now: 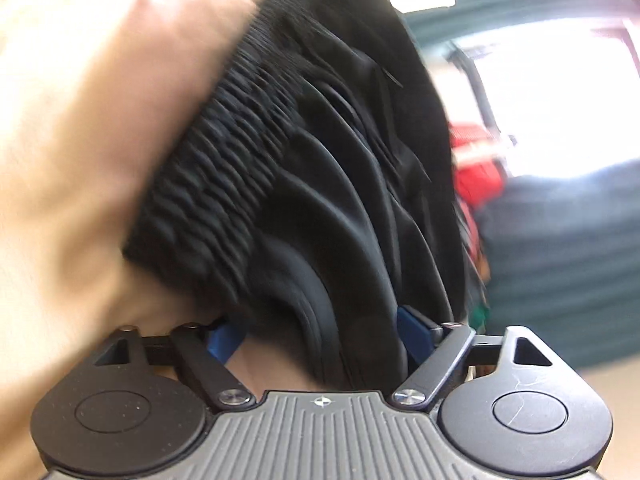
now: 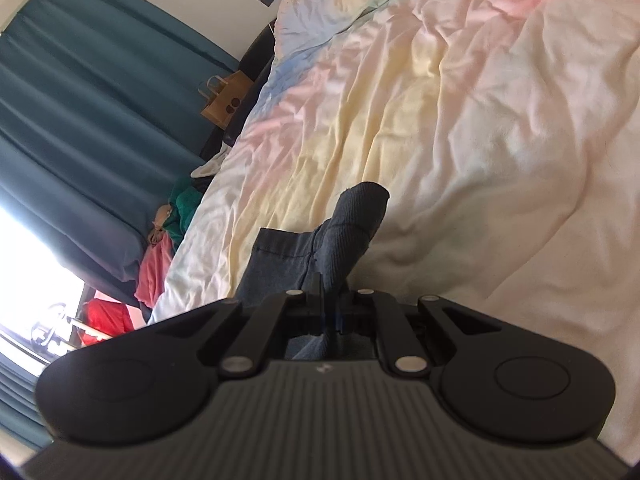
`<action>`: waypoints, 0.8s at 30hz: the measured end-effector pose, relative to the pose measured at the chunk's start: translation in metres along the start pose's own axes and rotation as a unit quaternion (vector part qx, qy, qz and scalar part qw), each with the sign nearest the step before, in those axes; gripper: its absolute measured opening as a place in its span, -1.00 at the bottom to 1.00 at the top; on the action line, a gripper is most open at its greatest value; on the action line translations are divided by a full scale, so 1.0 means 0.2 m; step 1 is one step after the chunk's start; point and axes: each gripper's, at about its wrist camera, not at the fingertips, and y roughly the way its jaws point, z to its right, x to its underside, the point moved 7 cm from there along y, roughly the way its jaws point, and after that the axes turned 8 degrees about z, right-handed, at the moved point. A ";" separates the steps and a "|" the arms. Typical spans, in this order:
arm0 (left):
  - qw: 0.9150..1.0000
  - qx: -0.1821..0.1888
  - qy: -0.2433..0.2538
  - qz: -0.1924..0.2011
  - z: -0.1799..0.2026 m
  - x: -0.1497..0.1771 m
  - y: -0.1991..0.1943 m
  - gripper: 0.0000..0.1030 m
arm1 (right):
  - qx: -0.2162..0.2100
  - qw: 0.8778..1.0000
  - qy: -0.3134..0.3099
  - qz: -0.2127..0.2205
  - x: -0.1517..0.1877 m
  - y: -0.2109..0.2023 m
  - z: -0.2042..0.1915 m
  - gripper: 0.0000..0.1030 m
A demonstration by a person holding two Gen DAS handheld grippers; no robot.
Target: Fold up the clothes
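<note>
1. Left wrist view: my left claw (image 1: 320,332) stands wide, its blue fingers (image 1: 412,332) spread at 7 and 5 o'clock, with a bunch of black garment (image 1: 320,168) lying between them. I cannot tell whether the pads press on it.
2. The black garment fills the middle of this view, running from 6 o'clock up to 12. Its left side is a gathered, ribbed band of tight small ridges; its right side falls in long, smooth, curved folds. The picture is smeared with blur.
3. A pale cream bed cover (image 1: 72,128) lies behind the cloth from 8 to 11 o'clock. At 3 o'clock I see something red (image 1: 476,168) and a teal curtain (image 1: 560,248), both blurred.
4. Right wrist view: my right claw (image 2: 334,280) is pinched narrow on a dark blue-grey ribbed cuff (image 2: 356,220), which sticks up from the tips towards 12 o'clock, its open end bent to the right.
5. Beside the cuff at 10 o'clock, a flatter panel with a stitched hem hangs down behind the claw.
6. The garment sits over a rumpled pastel bed (image 2: 460,120), pink, yellow and blue. Teal drapes (image 2: 88,112) fill 9 to 11 o'clock, with a brown paper bag (image 2: 226,100) by the bed's edge.
</note>
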 end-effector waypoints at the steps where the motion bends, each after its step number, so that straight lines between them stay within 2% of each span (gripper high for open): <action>1: 1.000 -0.004 -0.010 0.005 0.00 -0.02 0.02 0.47 | 0.000 1.000 0.005 0.000 0.00 0.00 0.01 -0.85; 2: 1.000 -0.007 -0.021 0.009 -0.01 -0.03 0.03 0.35 | 0.000 1.000 0.009 -0.001 0.00 0.00 0.01 -0.85; 4: 0.999 -0.014 -0.043 0.014 -0.02 -0.07 0.06 -0.10 | 0.000 1.000 0.020 -0.004 0.00 0.01 0.03 -0.85; 5: 0.998 -0.018 -0.056 0.011 -0.03 -0.10 0.07 -0.49 | 0.005 1.000 0.029 -0.008 0.00 0.02 0.05 -0.85; 7: 0.997 -0.022 -0.068 0.007 -0.03 -0.16 0.06 -0.68 | 0.014 0.999 0.041 -0.021 -0.01 0.03 0.05 -0.85; 9: 0.999 -0.018 -0.037 0.018 0.04 -0.25 0.01 -0.78 | 0.020 0.998 0.038 -0.036 -0.02 0.05 0.04 -0.85; 13: 0.998 0.006 0.019 0.064 0.24 -0.53 -0.18 -0.83 | 0.019 0.997 -0.012 -0.068 -0.09 0.07 -0.06 -0.86; 15: 0.998 0.015 0.023 0.064 0.31 -0.66 -0.27 -0.84 | 0.015 0.996 -0.033 -0.080 -0.13 0.07 -0.11 -0.86; 17: 0.998 0.020 0.022 0.052 0.37 -0.77 -0.35 -0.84 | -0.008 0.997 -0.045 -0.065 -0.19 0.00 -0.18 -0.87; 21: 0.998 0.003 0.052 0.034 0.40 -0.80 -0.44 -0.84 | -0.052 0.996 -0.066 -0.036 -0.32 -0.14 -0.31 -0.87; 24: 0.998 -0.010 0.053 0.017 0.30 -0.79 -0.48 -0.84 | -0.031 0.996 -0.067 -0.048 -0.31 -0.21 -0.20 -0.87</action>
